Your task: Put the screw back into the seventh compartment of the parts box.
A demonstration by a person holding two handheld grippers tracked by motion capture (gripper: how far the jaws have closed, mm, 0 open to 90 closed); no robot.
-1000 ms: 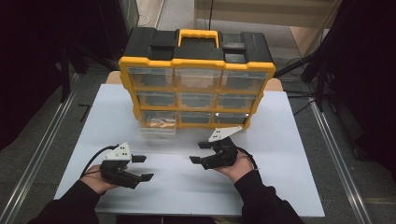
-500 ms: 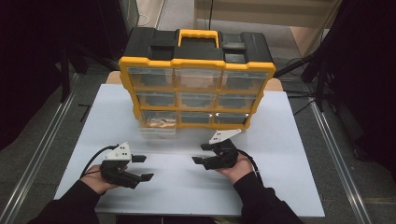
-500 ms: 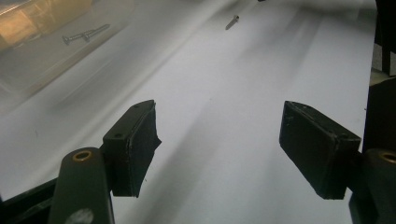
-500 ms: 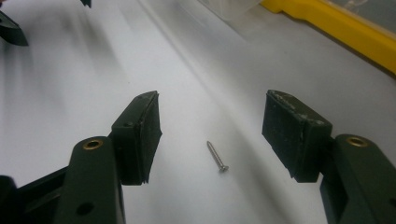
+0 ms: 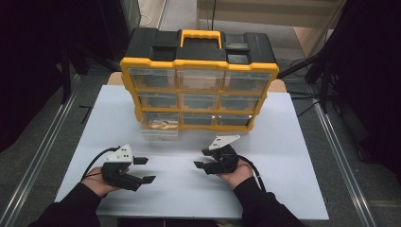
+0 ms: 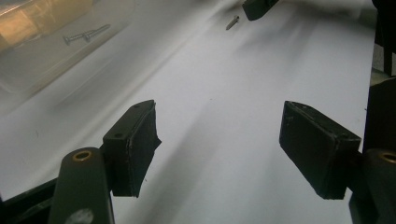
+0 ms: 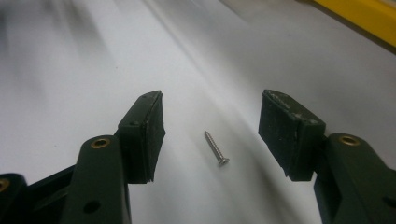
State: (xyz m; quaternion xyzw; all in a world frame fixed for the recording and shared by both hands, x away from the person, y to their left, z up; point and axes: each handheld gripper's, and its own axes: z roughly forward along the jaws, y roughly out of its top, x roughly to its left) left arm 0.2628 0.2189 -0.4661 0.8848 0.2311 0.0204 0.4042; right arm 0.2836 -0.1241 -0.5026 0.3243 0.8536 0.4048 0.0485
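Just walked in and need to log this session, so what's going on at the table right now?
A person sits at a white table with a two-jaw gripper in each hand, facing a yellow and black parts organizer whose bottom-left clear drawer is pulled out, with screws in it. The right gripper sits low over a single loose screw lying on the table between its jaws; they have just been closing but do not touch it yet. The left gripper is open and holds nothing.

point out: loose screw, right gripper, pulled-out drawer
screw (image 7: 215, 148): right gripper view, mid-shank, on the table between the open jaws.
right gripper (image 5: 203, 158): high view, midway between fingertips.
drawer (image 5: 160, 127): high view, clear front wall.
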